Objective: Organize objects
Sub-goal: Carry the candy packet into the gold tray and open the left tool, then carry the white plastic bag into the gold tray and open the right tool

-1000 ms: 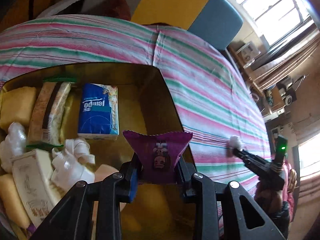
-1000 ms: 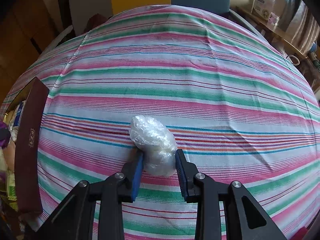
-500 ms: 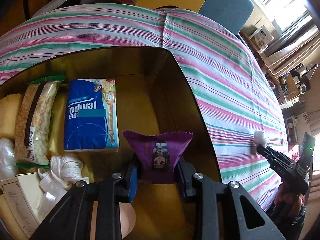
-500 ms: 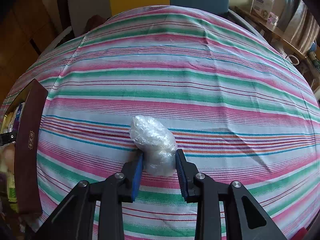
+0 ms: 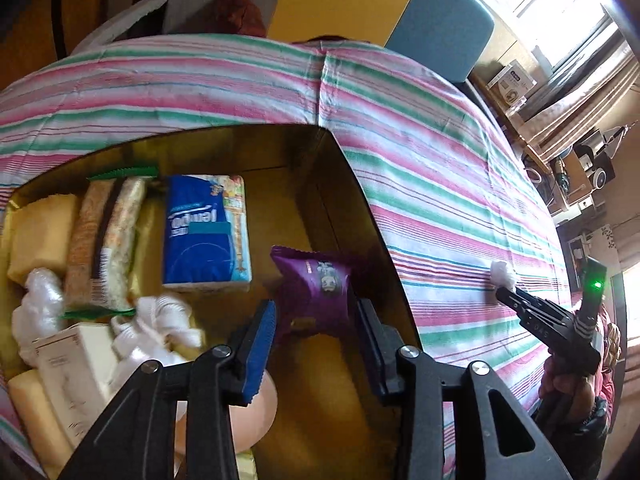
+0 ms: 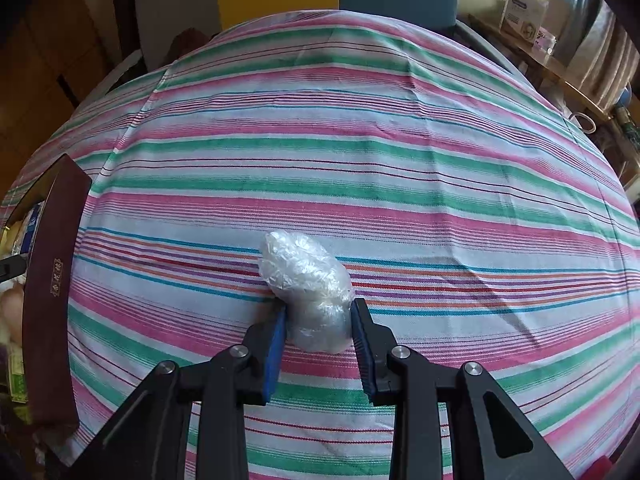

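Spread wider than half a second before, the left gripper (image 5: 314, 316) had let the purple snack packet (image 5: 316, 294) loose inside the box (image 5: 340, 184).

Its jaws stood apart, the packet lying tilted between them on the gold floor, just right of the blue tissue pack (image 5: 206, 236). Further left lay a long snack bar (image 5: 106, 240), a white ribbon (image 5: 156, 324) and a yellow sponge (image 5: 40, 232). On the striped tablecloth (image 6: 360, 140), the right gripper (image 6: 318, 320) stood as before, jaws pressed against the crumpled clear plastic bag (image 6: 306, 280), well apart from the box.
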A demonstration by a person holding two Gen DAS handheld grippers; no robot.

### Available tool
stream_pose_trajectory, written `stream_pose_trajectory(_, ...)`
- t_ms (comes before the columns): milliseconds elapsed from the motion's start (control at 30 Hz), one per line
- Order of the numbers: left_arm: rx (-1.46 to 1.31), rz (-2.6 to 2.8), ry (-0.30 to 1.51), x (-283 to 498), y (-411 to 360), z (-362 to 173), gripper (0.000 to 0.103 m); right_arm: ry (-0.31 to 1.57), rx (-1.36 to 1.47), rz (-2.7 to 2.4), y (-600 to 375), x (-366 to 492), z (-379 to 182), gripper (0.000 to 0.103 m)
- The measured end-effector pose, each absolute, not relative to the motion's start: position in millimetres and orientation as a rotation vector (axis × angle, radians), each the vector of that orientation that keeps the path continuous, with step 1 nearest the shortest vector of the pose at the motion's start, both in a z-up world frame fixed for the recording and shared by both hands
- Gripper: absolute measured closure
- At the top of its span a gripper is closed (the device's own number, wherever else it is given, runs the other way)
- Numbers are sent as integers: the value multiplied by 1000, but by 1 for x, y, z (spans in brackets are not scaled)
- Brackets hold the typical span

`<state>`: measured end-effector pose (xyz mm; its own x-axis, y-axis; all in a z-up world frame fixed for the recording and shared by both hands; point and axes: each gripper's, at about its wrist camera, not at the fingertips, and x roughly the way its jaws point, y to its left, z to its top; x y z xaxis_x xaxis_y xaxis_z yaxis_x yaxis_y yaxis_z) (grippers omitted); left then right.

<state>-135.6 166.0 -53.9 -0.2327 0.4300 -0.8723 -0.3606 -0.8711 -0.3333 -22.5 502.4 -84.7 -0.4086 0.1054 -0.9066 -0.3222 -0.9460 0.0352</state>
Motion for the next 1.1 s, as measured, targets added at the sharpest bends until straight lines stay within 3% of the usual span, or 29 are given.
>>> stream_pose_trajectory(400, -1276, 2417, -26, -70, 79, -8, 62, 317, -1488, 2592, 460, -13, -52, 71)
stream_pose_trajectory(733, -1255, 2470, -146, -56, 37, -9, 62, -15, -1552, 3045, 285, -8, 15, 71)
stream_pose_trajectory(900, -1200, 2503, -133, -48, 29, -2, 62, -215, -1750, 3036, 228, -15, -8, 71)
stream_pose_trajectory(1100, -1222, 2501, -159, -45, 15, -8, 62, -326, -1933, 2930, 207, -22, -42, 71)
